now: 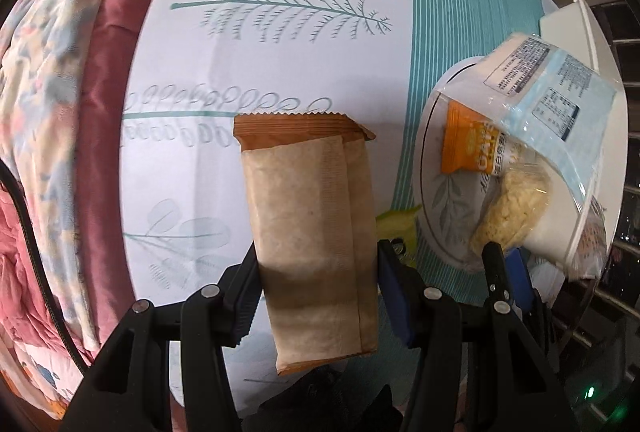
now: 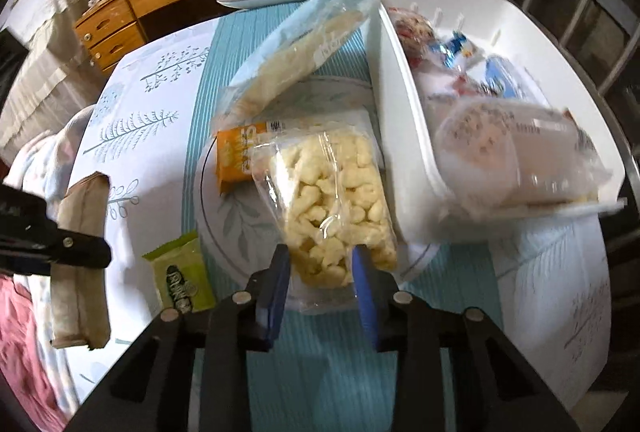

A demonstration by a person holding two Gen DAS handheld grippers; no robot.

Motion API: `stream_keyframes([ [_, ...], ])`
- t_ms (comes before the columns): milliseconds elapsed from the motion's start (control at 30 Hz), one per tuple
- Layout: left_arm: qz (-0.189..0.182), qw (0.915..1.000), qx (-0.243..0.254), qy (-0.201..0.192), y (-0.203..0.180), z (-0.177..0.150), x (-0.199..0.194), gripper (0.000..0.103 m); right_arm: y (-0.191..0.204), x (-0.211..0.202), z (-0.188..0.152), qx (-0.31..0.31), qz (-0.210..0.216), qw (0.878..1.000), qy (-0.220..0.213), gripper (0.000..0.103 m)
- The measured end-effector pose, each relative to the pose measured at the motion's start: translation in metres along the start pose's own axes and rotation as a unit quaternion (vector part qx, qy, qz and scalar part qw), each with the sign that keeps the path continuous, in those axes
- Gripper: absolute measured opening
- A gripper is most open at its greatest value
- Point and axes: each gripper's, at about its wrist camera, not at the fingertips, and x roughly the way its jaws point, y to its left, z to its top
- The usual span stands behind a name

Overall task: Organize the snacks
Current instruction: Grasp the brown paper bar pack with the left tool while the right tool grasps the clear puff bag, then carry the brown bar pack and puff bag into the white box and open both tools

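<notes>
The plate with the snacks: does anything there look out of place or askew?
Yes. A blue bag leans tilted against the white bin instead of lying flat on the plate. A green packet lies off the plate, on the tablecloth. Nothing looks spilled.

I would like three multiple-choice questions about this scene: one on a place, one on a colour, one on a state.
1. Where does the orange packet lie?
A. on the plate
B. in the white bin
C. on the blanket

2. What colour is the small packet beside the plate?
A. red
B. green
C. black

3. What does the left claw hold?
A. nothing
B. a spoon
C. a brown packet

A: it rests inside the plate's rim.
B: its wrapper is light green.
C: both pads press on the packet's sides.
</notes>
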Motion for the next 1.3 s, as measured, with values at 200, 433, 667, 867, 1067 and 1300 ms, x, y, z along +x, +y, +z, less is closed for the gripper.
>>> stream_keyframes([
  [200, -0.001, 0.9998, 0.020, -0.009, 0.023, -0.024, -0.022, 0.052, 0.003, -0.011, -0.023, 0.039, -0.003, 0.999, 0.019, 0.029],
  [433, -0.007, 0.9990, 0.043, -0.014, 0.041, -0.044, -0.043, 0.052, 0.009, -0.027, -0.043, 0.068, 0.006, 0.997, 0.035, 0.024],
  [667, -0.026, 0.9976, 0.060, -0.020, 0.049, -0.062, -0.059, 0.052, 0.019, -0.050, -0.044, 0.063, 0.023, 0.997, 0.026, 0.024],
  [867, -0.038, 0.9965, 0.065, -0.034, 0.053, -0.070, -0.074, 0.052, 0.026, -0.074, -0.039, 0.047, 0.049, 0.998, 0.013, 0.024],
  [1067, -0.051, 0.9952, 0.053, -0.064, 0.052, -0.073, -0.087, 0.052, 0.029, -0.096, -0.024, 0.010, 0.082, 0.996, -0.014, 0.024],
  [1300, -0.075, 0.9902, 0.034, -0.113, 0.036, -0.081, -0.104, 0.052, 0.015, -0.119, -0.002, -0.040, 0.111, 0.991, -0.063, 0.024],
])
